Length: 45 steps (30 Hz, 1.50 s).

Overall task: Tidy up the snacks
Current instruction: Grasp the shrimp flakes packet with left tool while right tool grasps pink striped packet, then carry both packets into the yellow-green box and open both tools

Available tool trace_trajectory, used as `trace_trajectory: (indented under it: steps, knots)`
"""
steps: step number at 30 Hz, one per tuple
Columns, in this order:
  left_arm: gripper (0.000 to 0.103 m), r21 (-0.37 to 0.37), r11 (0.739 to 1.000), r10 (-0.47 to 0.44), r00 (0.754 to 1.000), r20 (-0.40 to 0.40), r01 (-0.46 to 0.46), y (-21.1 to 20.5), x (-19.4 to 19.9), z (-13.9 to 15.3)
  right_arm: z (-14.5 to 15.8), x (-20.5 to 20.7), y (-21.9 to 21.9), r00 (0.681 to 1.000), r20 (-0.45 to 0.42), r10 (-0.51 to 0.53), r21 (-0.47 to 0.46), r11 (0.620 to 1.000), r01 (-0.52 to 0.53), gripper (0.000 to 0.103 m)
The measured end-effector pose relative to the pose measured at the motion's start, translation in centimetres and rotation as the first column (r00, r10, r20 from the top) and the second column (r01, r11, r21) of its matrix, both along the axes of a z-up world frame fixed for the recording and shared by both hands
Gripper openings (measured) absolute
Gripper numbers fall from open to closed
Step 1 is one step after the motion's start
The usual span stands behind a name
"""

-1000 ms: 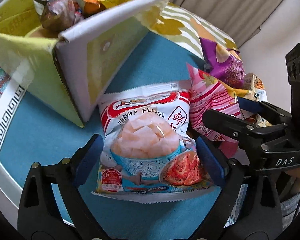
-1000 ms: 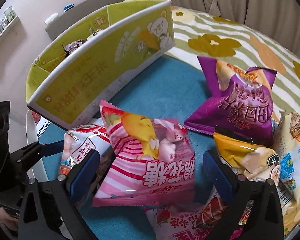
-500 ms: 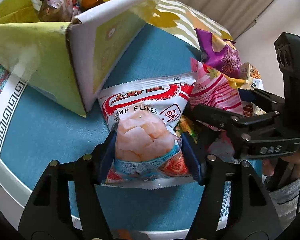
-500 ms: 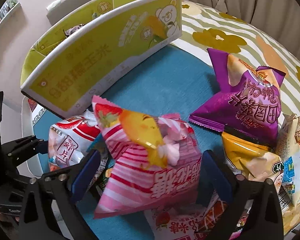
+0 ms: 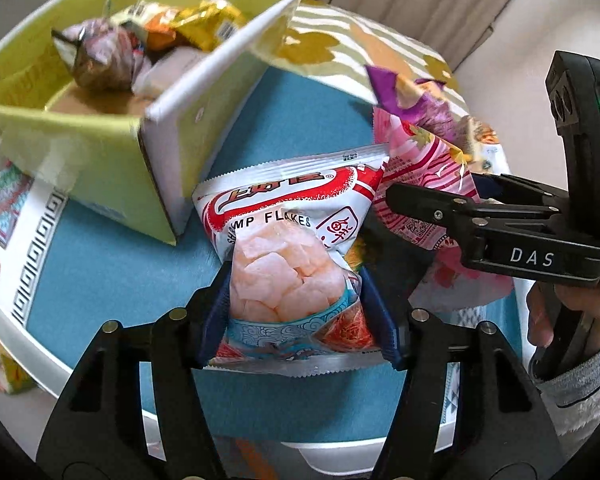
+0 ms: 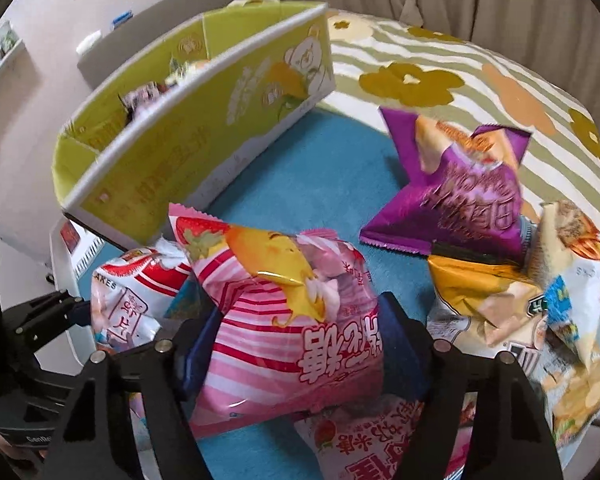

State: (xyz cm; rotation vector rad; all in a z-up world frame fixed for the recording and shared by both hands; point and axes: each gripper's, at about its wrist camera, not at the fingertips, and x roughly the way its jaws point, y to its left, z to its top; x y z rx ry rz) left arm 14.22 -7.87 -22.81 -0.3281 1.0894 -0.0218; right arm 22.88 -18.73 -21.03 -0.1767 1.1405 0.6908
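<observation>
A: Report the largest items first.

B: A blue mat (image 5: 100, 280) covers the work surface, with a striped floral cloth (image 6: 440, 64) beyond it. A yellow-green cardboard box (image 5: 112, 164) stands on the mat, open at the top. It holds several wrapped snacks, among them a brown foil pack (image 5: 100, 64) and a yellow pack (image 5: 208, 26).

A: Loose snacks?

B: A purple bag (image 6: 464, 196) lies on the mat well apart from the box. A yellow bag (image 6: 480, 284) lies just beside it, partly under its lower edge. Further bags lie at the right edge of the right wrist view; their print is too blurred to read. A second pink bag (image 6: 380, 448) lies flat on the mat below the right gripper.

A: State of the left gripper?

B: The left gripper (image 5: 298, 312) clenches the shrimp flakes bag (image 5: 288, 248). Its jaws have just been closing, and both blue pads press into the bag's lower half, pinching it narrow. The bag sits just in front of the box's near corner. Whether its bottom edge touches the mat, I cannot tell.

A: Right gripper?

B: The right gripper (image 6: 300, 344) grasps the pink striped bag (image 6: 284, 320). Its jaws have just been closing, and the pads bear on both sides of the bag. This bag sits just beside the shrimp flakes bag, between it and the purple bag. A hand (image 5: 560, 320) holds the right gripper's handle.
</observation>
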Motion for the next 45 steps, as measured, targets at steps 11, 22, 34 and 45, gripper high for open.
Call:
trace_trajectory:
  steps: [11,22,34,45]
  knots:
    - [0.058,-0.001,0.996,-0.088,0.986,0.143,0.089,0.8,-0.3,8.1,8.1,-2.0,-1.4,0.99,0.069,-0.123,0.116,0.987,0.114,0.07]
    - [0.058,0.069,0.988,-0.149,0.947,0.283,0.135,6.3,1.6,16.0,15.6,-1.3,0.5,0.955,0.153,-0.254,0.187,0.956,0.225,0.07]
    - [0.058,0.187,0.979,-0.129,0.957,0.258,0.081,19.2,6.8,16.9,16.9,-1.2,12.5,0.961,0.153,-0.232,0.231,0.953,0.193,0.07]
    - [0.08,0.202,0.968,-0.184,0.967,0.177,0.147,24.6,10.8,11.4,14.1,0.2,18.3,0.945,0.081,-0.317,0.216,0.931,0.294,0.07]
